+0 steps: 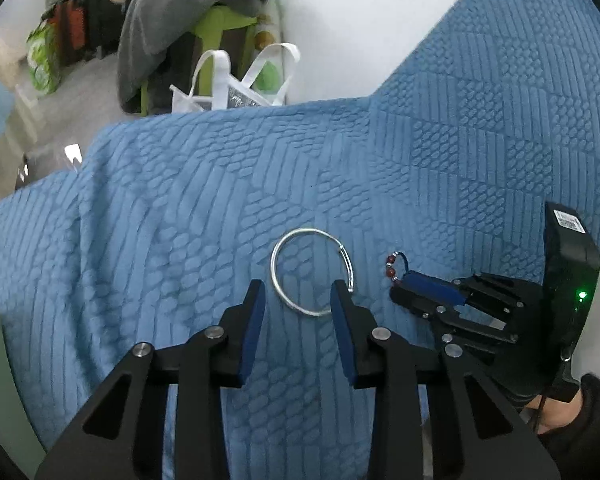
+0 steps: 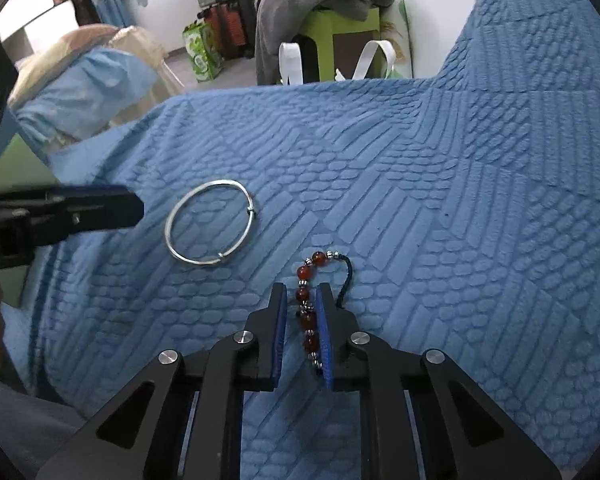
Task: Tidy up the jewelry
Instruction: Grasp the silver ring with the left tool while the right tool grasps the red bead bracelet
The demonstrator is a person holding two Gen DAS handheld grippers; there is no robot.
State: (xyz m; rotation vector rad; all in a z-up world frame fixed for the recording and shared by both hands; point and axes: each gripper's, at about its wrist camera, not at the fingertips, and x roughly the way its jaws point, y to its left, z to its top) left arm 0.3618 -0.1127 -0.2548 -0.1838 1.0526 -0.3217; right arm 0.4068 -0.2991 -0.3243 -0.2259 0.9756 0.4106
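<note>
A silver bangle (image 1: 311, 272) lies flat on the blue quilted cover (image 1: 220, 184). My left gripper (image 1: 298, 292) is open, its fingertips straddling the bangle's near edge. The bangle also shows in the right wrist view (image 2: 210, 222). A red bead bracelet (image 2: 309, 308) on a dark cord lies between the fingers of my right gripper (image 2: 302, 294), which is nearly closed around it; a small gap remains on the left side. In the left wrist view the right gripper (image 1: 400, 286) sits right of the bangle, with a few beads (image 1: 391, 266) sticking out.
The blue cover (image 2: 460, 200) rises into a hump at the right. Beyond its far edge stand a white bag (image 1: 236, 84), a green stool with grey clothes (image 1: 188, 20) and floor clutter. A light blue bundle (image 2: 84, 92) lies at the left.
</note>
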